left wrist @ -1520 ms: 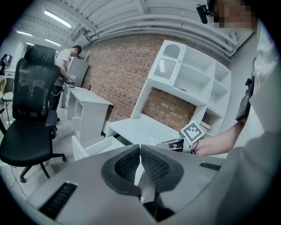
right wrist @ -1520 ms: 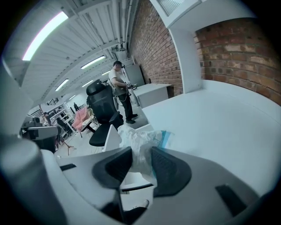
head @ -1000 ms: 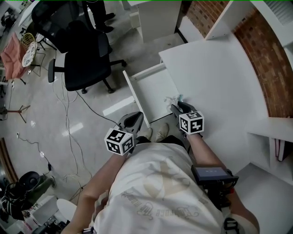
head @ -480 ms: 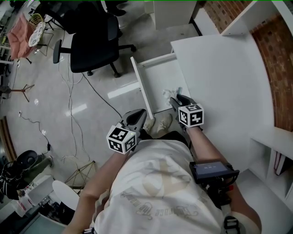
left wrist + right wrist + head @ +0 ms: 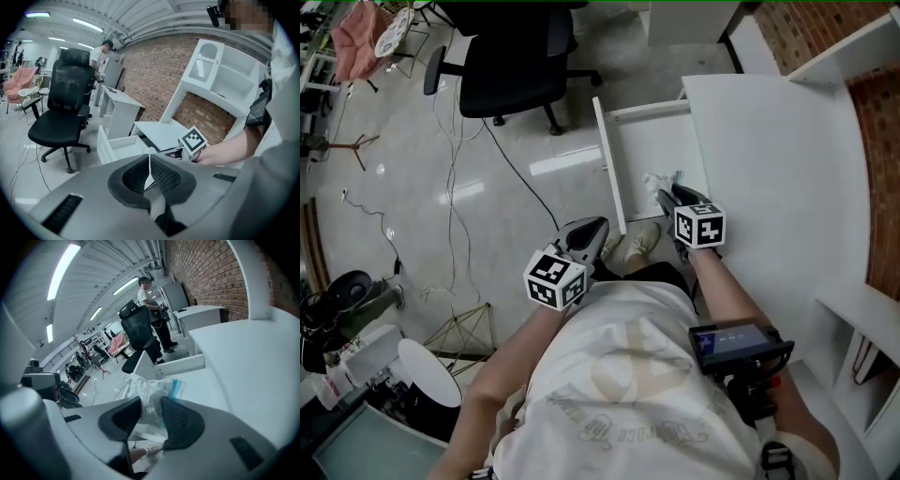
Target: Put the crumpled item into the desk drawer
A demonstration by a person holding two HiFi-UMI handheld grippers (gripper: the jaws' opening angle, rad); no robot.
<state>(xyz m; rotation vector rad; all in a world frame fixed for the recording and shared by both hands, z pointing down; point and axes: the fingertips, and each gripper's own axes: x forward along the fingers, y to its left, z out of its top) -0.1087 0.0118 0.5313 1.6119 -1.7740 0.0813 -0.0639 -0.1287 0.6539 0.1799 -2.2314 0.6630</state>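
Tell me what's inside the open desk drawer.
The visible part of the drawer shows only its bare white floor. The crumpled item, clamped in the right gripper, hangs over the drawer's near end. The patch beneath the item and the gripper is covered.

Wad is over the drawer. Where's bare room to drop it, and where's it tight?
The drawer floor is bare between its front panel and the desk top's edge, just beyond the crumpled item in the right gripper. The desk top is bare too. Tight at the drawer's near end, where the left gripper and the person's shoes crowd in.
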